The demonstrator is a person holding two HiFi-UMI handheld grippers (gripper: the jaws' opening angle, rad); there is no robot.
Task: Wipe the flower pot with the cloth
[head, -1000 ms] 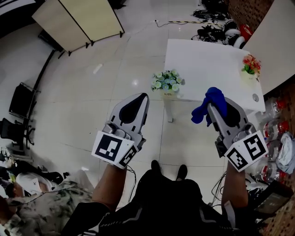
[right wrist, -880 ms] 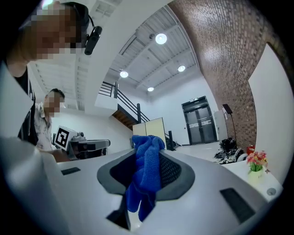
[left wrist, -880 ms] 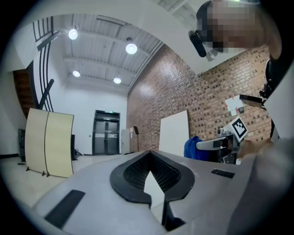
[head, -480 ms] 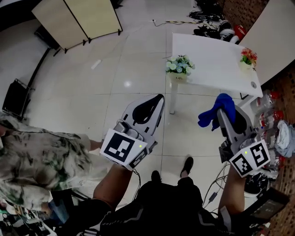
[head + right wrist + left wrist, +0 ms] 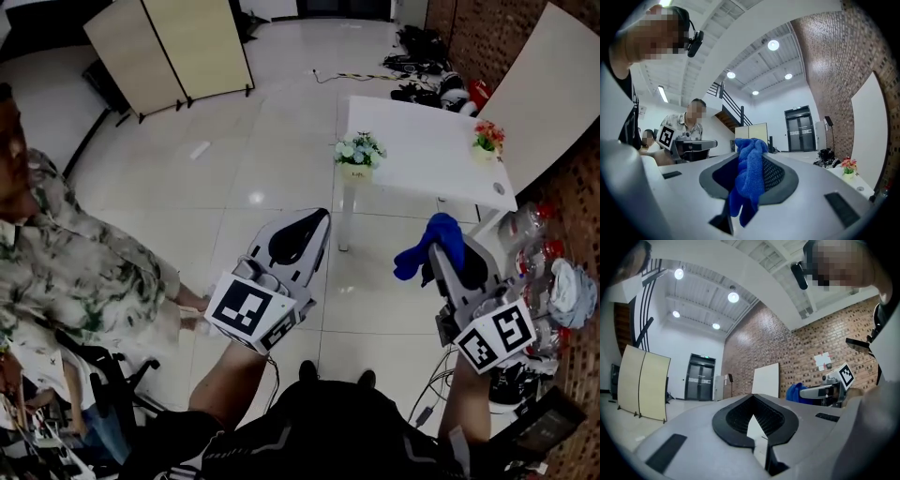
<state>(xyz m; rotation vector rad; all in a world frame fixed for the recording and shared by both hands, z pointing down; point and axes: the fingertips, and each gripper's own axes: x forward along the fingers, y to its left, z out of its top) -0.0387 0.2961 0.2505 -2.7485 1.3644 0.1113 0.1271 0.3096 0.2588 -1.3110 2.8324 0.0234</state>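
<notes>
A blue cloth hangs bunched from my right gripper, whose jaws are shut on it; in the right gripper view the cloth fills the jaw gap. My left gripper is shut and holds nothing, its jaws closed together. Both are held level in mid-air over the floor, short of the white table. A small pot of pale blue and white flowers stands at the table's near left corner. A second pot with red flowers sits by its right edge.
A person in a patterned shirt stands close at the left. A beige folding screen is at the back left. Plastic bottles and clutter line the brick wall on the right. Cables and bags lie beyond the table.
Both grippers have travelled across the room with the cloth still held. The table now sits farther up in the head view, and the person in the patterned shirt has come into view at left.
</notes>
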